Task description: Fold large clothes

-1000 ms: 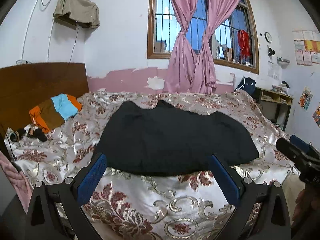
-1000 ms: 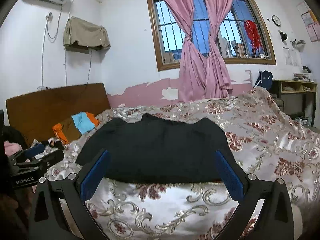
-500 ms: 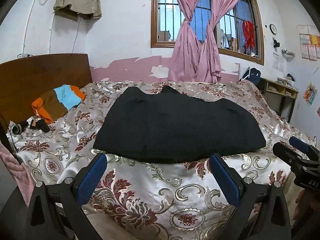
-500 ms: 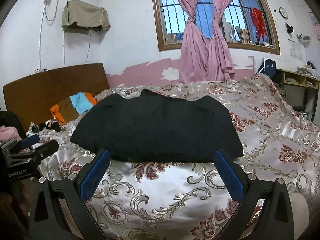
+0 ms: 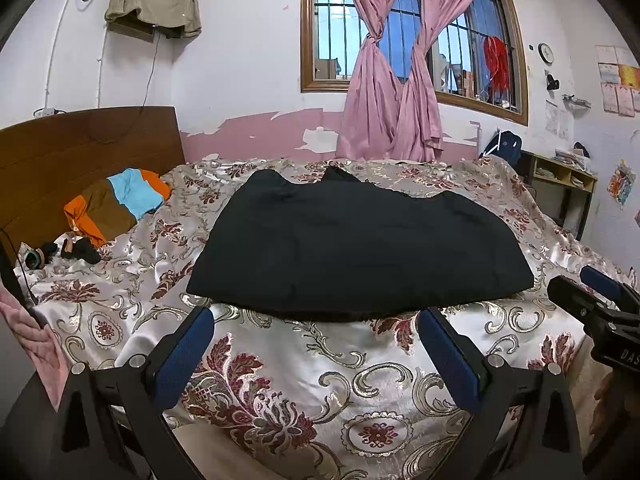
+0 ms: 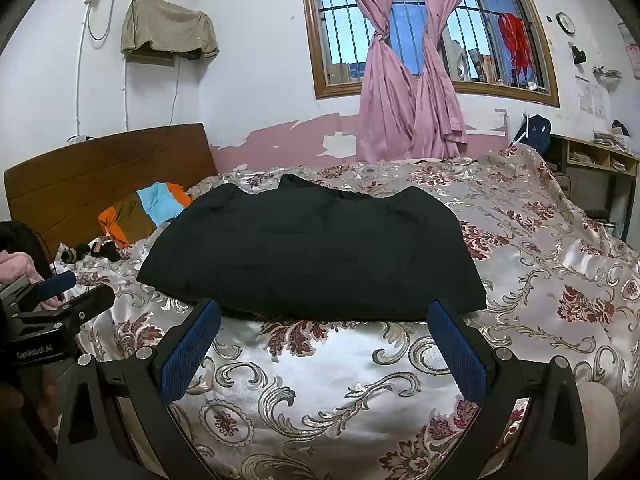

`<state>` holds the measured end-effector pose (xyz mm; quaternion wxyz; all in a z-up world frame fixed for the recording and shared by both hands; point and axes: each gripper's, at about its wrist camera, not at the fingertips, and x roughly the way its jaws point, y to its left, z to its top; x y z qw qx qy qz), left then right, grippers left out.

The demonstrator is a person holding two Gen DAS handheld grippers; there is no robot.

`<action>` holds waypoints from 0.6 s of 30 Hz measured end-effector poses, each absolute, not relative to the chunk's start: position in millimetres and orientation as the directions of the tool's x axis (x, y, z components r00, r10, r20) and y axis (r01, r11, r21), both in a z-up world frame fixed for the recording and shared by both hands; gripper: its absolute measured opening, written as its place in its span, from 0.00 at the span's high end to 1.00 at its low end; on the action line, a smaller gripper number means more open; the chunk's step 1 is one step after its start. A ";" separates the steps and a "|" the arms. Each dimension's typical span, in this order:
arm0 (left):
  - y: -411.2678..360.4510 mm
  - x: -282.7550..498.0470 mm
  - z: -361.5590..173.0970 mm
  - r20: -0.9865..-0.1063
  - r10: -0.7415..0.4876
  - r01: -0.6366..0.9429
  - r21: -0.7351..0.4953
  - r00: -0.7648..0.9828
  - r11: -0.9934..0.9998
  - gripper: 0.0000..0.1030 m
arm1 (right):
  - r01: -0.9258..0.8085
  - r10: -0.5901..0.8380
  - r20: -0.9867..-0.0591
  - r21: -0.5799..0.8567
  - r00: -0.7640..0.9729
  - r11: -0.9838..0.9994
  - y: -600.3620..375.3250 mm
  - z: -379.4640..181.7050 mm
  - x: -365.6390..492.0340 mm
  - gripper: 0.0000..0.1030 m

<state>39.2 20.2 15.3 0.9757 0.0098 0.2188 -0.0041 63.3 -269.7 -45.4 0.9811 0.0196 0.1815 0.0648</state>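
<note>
White walls (image 5: 248,40) with peeling pink paint low down enclose a bed (image 5: 360,380) under a floral satin bedspread. A wooden headboard (image 5: 80,148) stands far left, a barred window (image 6: 404,28) with knotted pink curtains (image 6: 412,92) ahead, daylight blue behind it, and a wooden shelf unit (image 5: 560,184) right.

Your left hand-held gripper (image 5: 314,326): jaws spread wide, blue pads (image 5: 185,356) facing each other across the gap, nothing between them. It points forward and slightly downward, both fingers level with each other.

Your right hand-held gripper (image 6: 324,320): same pose, jaws wide apart, blue pads (image 6: 460,350) bare, nothing gripped. Fingers level, aimed forward.

The two sit side by side, each visible at the edge of the other's view: the right one at the far right of the left wrist view, the left one at the far left of the right wrist view. Your holding hands show only as dark, blurred slivers at the frame edges.
</note>
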 end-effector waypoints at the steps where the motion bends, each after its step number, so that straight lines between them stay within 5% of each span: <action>1: 20.3 39.3 15.2 -0.428 -0.005 0.012 0.015 0.904 1.000 0.00 | -0.120 0.134 -0.353 0.062 0.926 0.991 -269.7 -45.6 63.3 0.01; 18: 21.0 39.5 15.4 -0.426 -0.004 0.013 0.018 0.905 1.000 0.00 | -0.119 0.133 -0.353 0.063 0.926 0.991 -268.8 -45.6 63.4 0.01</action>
